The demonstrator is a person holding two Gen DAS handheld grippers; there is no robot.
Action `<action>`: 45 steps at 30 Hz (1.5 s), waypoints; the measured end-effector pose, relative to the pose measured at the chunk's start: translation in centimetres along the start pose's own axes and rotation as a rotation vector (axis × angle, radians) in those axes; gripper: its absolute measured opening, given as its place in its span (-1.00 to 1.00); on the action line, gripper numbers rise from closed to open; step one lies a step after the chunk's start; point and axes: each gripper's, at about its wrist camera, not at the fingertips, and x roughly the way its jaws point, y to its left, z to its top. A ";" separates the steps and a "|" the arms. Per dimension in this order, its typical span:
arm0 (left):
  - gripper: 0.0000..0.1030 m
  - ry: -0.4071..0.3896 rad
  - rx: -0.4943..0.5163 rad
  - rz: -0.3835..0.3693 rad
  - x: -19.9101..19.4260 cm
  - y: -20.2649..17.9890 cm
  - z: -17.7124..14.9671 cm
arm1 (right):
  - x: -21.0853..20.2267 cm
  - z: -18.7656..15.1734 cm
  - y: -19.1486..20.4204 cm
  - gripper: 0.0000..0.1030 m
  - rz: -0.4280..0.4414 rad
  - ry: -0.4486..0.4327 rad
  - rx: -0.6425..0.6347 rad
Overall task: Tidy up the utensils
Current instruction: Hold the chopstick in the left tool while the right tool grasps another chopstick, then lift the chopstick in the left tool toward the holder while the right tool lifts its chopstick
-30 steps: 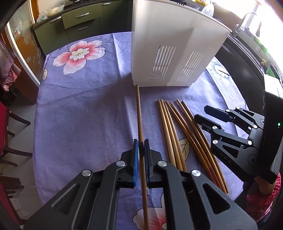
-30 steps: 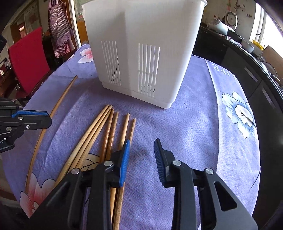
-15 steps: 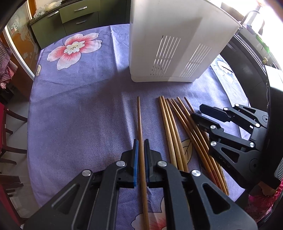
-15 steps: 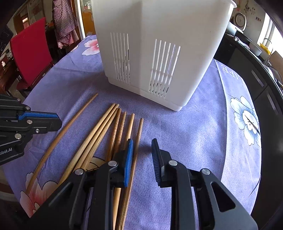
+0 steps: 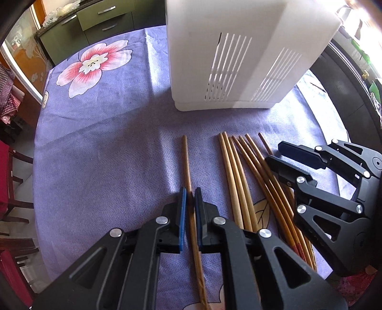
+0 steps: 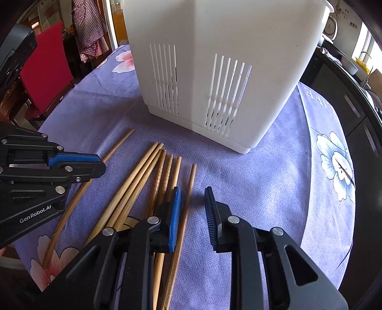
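My left gripper [image 5: 190,194] is shut on a single wooden chopstick [image 5: 187,164], which points toward the white slotted utensil holder [image 5: 241,54]. The chopstick also shows in the right wrist view [image 6: 114,149], running under the left gripper [image 6: 95,164]. Several more chopsticks [image 5: 238,181] lie side by side on the purple floral tablecloth [image 5: 107,133]. My right gripper [image 6: 192,198] is open, low over the rightmost chopstick [image 6: 188,193] of the bundle [image 6: 152,171]. It shows at the right of the left wrist view [image 5: 279,155]. The holder [image 6: 219,66] stands just beyond the chopstick tips.
A red chair [image 6: 45,62] stands past the table's left edge. Green drawers [image 5: 95,21] are behind the table. A dark counter [image 6: 346,95] runs along the right side. The table edge is close in front of both grippers.
The held chopstick's tip has drawn back from the holder's base as my left gripper pulled back. My right gripper came lower over the bundle, with its jaws narrowing and then widening again.
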 end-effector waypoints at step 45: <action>-0.86 -0.130 0.053 -0.013 -8.1 0.5 -0.7 | -21.0 -6.1 -4.9 -0.89 0.072 -0.533 0.180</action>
